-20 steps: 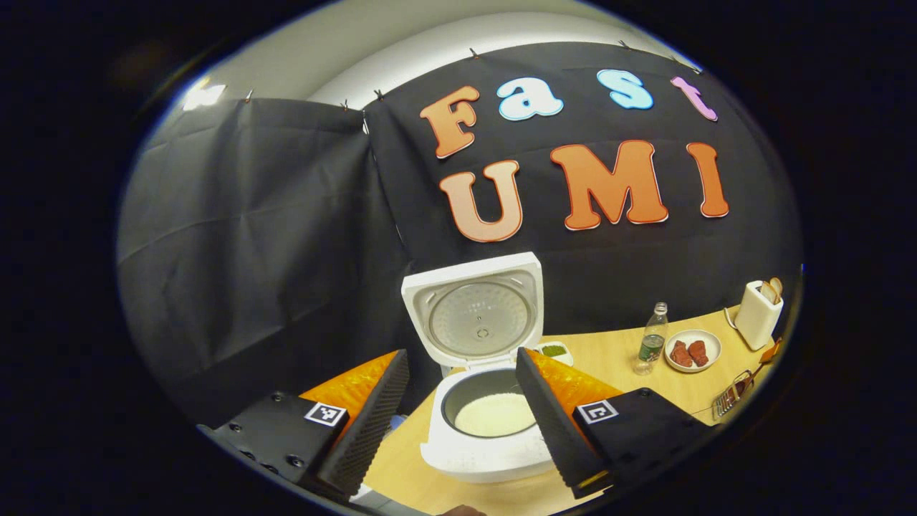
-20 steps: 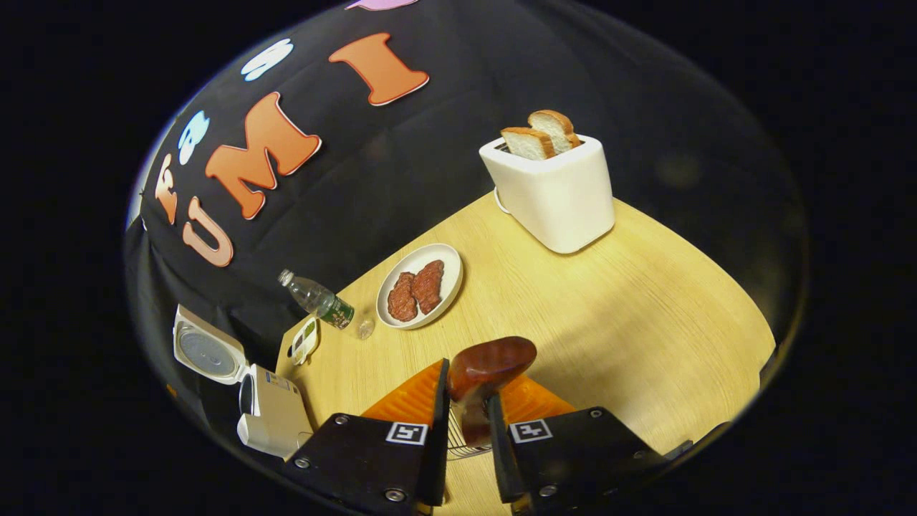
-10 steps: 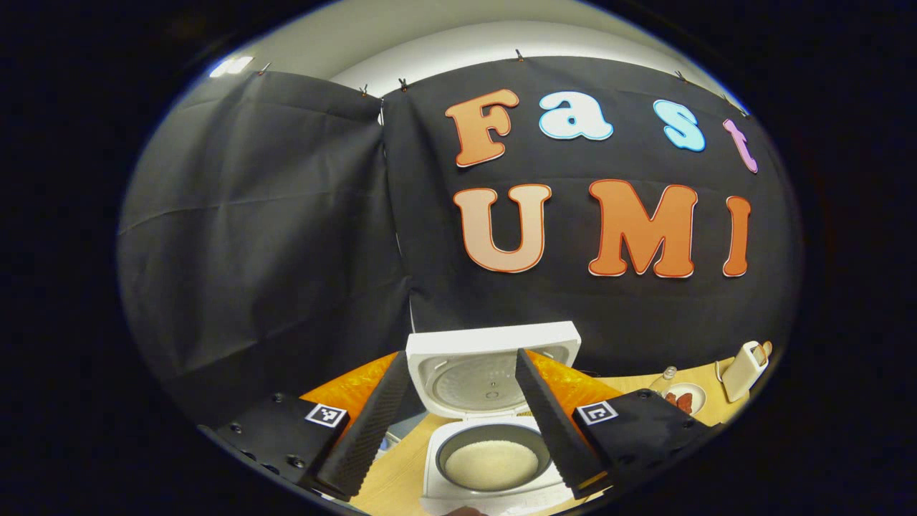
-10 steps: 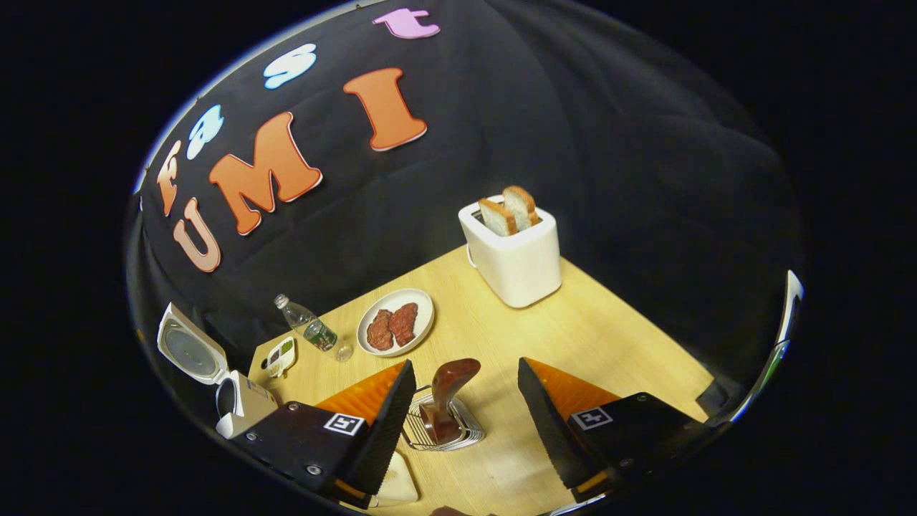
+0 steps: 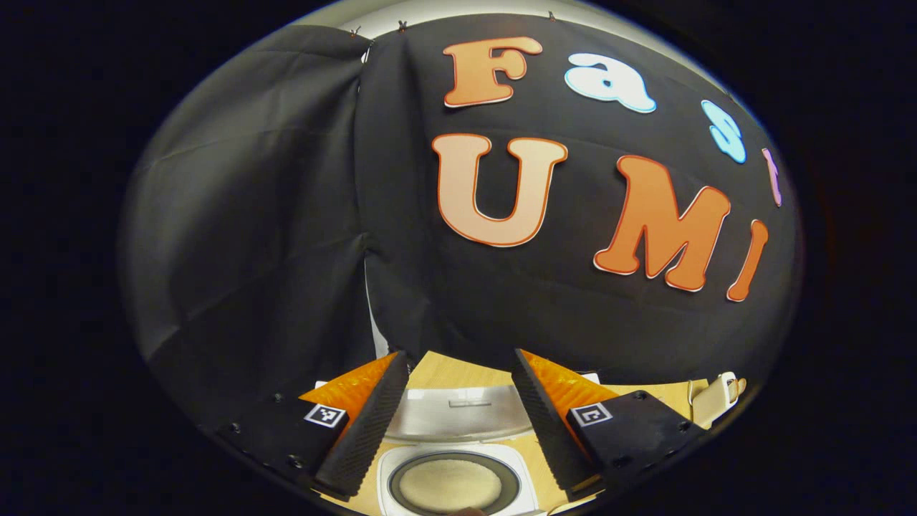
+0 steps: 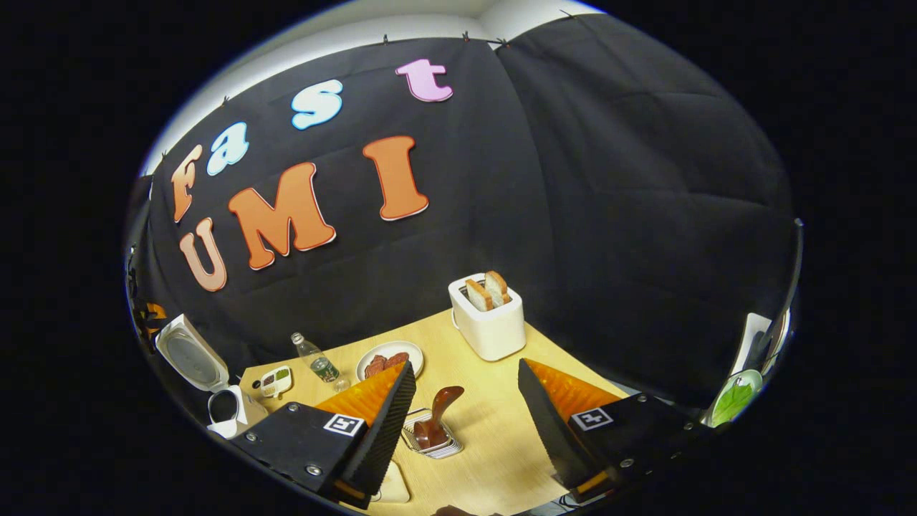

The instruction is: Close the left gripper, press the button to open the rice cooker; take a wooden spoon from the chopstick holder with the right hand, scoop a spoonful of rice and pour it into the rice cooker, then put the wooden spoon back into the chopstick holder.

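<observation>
The spoon (image 6: 437, 416) stands in the holder (image 6: 430, 438) on the table (image 6: 494, 459), its handle leaning up and to the right. It lies ahead of the right gripper (image 6: 466, 412), between its fingers but apart from both; the jaws are spread and grasp nothing. Left of the holder is the cooker (image 6: 233, 410), lid up. The left gripper (image 5: 455, 398) hovers released over the rice (image 5: 450, 485) in the cooker.

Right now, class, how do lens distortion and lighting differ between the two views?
Left gripper view: strong fisheye bulge, the rice cooker squeezed against the bottom edge, dim overall. Right gripper view: the table edge bows, the toaster is evenly lit and sharp, while the spoon shows a soft glint.
</observation>
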Demonstrator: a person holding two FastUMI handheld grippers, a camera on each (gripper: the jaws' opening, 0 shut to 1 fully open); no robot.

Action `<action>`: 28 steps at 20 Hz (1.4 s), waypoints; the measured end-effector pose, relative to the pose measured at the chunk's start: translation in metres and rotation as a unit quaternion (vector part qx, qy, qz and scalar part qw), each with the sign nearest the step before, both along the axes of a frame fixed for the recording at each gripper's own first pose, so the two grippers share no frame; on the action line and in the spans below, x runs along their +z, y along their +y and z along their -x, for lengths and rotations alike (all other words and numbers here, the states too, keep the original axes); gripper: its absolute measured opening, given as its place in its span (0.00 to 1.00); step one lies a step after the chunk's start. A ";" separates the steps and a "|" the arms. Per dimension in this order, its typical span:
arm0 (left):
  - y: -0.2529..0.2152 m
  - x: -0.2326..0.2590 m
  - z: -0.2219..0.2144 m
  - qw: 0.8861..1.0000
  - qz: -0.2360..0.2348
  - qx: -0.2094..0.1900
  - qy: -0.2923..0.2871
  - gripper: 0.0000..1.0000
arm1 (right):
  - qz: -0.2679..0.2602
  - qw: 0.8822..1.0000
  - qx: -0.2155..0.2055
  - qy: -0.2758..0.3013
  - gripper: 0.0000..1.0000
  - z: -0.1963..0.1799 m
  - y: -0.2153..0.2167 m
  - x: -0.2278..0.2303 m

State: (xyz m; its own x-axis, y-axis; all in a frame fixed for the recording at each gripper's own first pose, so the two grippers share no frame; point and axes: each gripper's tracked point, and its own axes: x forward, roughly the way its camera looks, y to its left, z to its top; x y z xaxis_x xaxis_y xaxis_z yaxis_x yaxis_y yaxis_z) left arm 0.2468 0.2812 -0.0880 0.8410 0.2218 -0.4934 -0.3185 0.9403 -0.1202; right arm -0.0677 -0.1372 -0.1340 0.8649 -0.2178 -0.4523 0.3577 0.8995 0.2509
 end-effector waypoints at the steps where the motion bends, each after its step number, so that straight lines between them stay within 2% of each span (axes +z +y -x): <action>1: 0.002 -0.007 -0.003 1.000 0.005 0.008 0.019 0.98 | 0.005 1.000 -0.003 -0.005 0.89 0.004 -0.001 0.006; 2: 0.010 -0.012 -0.006 0.999 -0.008 0.016 0.027 0.99 | 0.009 1.000 -0.004 -0.008 0.89 0.006 -0.001 0.012; 4: 0.008 -0.015 0.009 0.997 -0.029 -0.004 0.066 1.00 | 0.009 1.000 -0.004 -0.014 0.89 0.005 0.002 0.016; 5: -0.001 -0.021 0.010 0.997 -0.015 -0.023 0.069 1.00 | 0.007 1.000 -0.002 -0.014 0.89 0.003 0.004 0.015; 7: -0.024 -0.043 0.028 0.992 0.032 -0.049 0.111 0.99 | 0.007 1.000 0.006 -0.010 0.89 -0.002 0.011 0.009; 8: -0.033 -0.056 0.047 0.986 0.059 -0.051 0.145 0.99 | 0.008 1.000 0.014 -0.010 0.89 -0.004 0.015 0.006; 10: -0.041 -0.080 0.082 0.976 0.074 -0.047 0.198 0.99 | 0.003 0.999 0.030 -0.012 0.90 -0.012 0.025 0.004; 11: -0.049 -0.093 0.099 0.971 0.080 -0.060 0.216 1.00 | 0.001 0.999 0.039 -0.013 0.89 -0.017 0.029 0.002; 14: -0.064 -0.125 0.154 0.952 0.083 -0.088 0.280 0.97 | -0.003 0.998 0.059 -0.006 0.90 -0.025 0.034 -0.009; 15: -0.068 -0.140 0.168 0.945 0.078 -0.092 0.304 1.00 | -0.004 0.998 0.064 -0.004 0.90 -0.028 0.036 -0.013; 19: -0.081 -0.210 0.202 0.913 0.066 -0.079 0.394 0.98 | -0.006 0.997 0.082 0.004 0.89 -0.032 0.042 -0.024; 20: -0.080 -0.207 0.192 0.924 0.060 -0.075 0.370 0.99 | -0.006 0.996 0.086 0.008 0.89 -0.032 0.043 -0.027; 21: -0.082 -0.215 0.191 0.919 0.058 -0.074 0.383 0.99 | -0.004 0.996 0.088 0.012 0.89 -0.031 0.042 -0.031; 24: -0.085 -0.200 0.194 0.917 0.065 -0.063 0.388 1.00 | -0.001 0.995 0.097 0.015 0.89 -0.028 0.046 -0.035; 28: -0.082 -0.200 0.194 0.930 0.059 -0.061 0.358 0.98 | 0.015 0.994 0.111 -0.009 0.89 -0.030 0.049 -0.024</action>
State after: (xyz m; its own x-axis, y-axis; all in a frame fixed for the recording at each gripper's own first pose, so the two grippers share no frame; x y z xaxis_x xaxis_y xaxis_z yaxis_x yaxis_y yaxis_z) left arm 0.0523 0.1990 -0.2877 0.3034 0.0550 -0.9513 -0.2483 0.9684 -0.0232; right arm -0.0372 -0.0885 -0.1577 0.9012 -0.0334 -0.4320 0.1449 0.9629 0.2278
